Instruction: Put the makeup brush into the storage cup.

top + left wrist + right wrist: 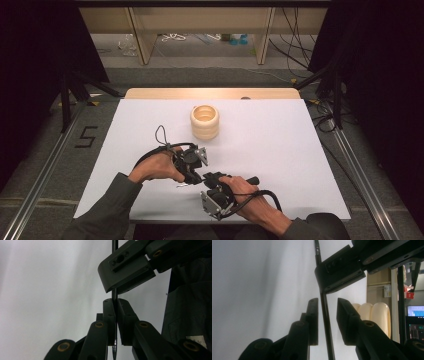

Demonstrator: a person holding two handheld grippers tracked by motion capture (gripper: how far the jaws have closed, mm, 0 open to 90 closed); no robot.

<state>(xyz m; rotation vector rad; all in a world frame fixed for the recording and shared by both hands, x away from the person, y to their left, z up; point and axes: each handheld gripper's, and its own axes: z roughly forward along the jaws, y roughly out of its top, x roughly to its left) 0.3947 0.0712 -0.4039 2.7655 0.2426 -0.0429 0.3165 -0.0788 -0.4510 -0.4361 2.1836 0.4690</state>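
From the high view, we have both tongs meeting near the front of the desk (pixel 280 125), well short of the ribbed cup (pixel 204 121) that stands farther back. The left tongs (pixel 196 172) and right tongs (pixel 212 181) sit close together over a thin rod, too small to make out here. We judge the pickup done and a handover or joint hold under way; putting it in the cup is perhaps left.

In the left gripper view, our left tongs are clenched on the rod (pixel 114 290), a slim dark shaft with a pointed tip.

In the right gripper view, the rod (pixel 325 315) stands between our right tongs, touching one jaw, a gap at the other, cup (pixel 374 315) beyond.
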